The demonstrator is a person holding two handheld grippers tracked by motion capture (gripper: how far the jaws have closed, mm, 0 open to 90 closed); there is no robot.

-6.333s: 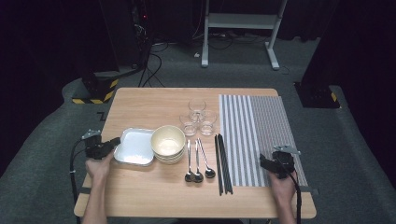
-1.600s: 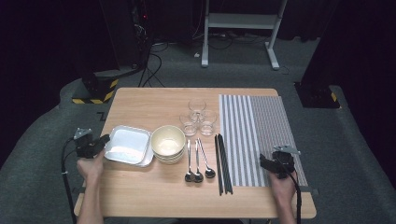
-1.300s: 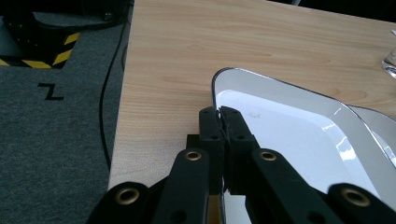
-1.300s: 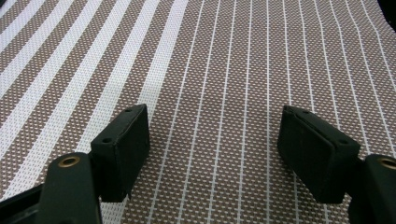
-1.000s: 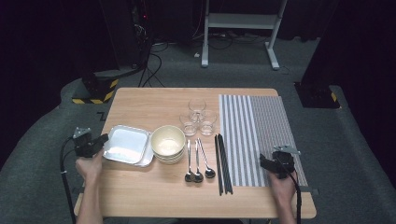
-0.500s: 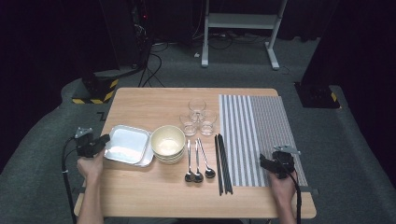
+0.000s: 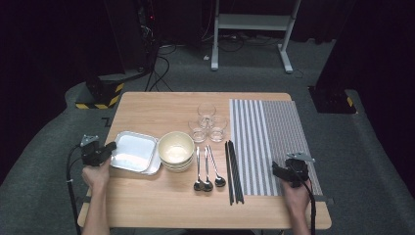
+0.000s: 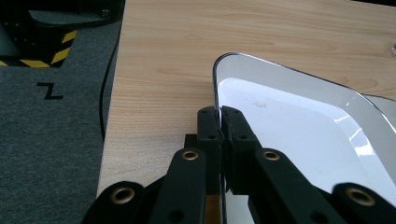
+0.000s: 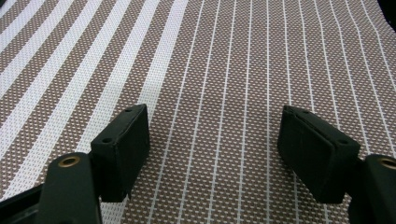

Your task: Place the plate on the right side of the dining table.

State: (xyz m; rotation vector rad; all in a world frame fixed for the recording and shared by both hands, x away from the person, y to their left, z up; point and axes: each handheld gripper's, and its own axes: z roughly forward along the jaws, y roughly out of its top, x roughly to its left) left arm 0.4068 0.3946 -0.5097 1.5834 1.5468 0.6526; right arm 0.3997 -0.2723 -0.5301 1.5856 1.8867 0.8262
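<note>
At the table's left edge: the left gripper [image 7: 108, 148] has its jaws pinched tight on the thin rim of the metal tray [image 7: 138, 149], as the left gripper view shows, rim edge between the two pads [image 8: 208, 125].
Tray's place: on the wooden table [image 7: 161, 105], near its left edge, just beside the bowls [image 7: 175, 148]; it seems to rest on a second tray [image 7: 154, 167] whose corner peeks out beneath.
Handling: the tray looks like thin sheet metal, so probably light and stiff but smooth and slippery; a grip at one edge may let it tilt or slide out of the pads.
Where to hold: the rolled rim at mid-side, as now, with the pads well over the lip.
Right gripper: the right gripper [image 7: 285, 172] rests over the striped placemat [image 7: 274, 127], jaws wide apart, nothing between them.
Trays: two, judging by the lower corner.
Bowls: stacked, apparently two; exact number hard to tell.
Glasses [image 7: 207, 111]: three, clustered.
Spoons [image 7: 197, 184]: three, side by side.
Chopsticks [image 7: 233, 171]: a dark bundle, probably two pairs; the count is unclear.
Placemat: one.
</note>
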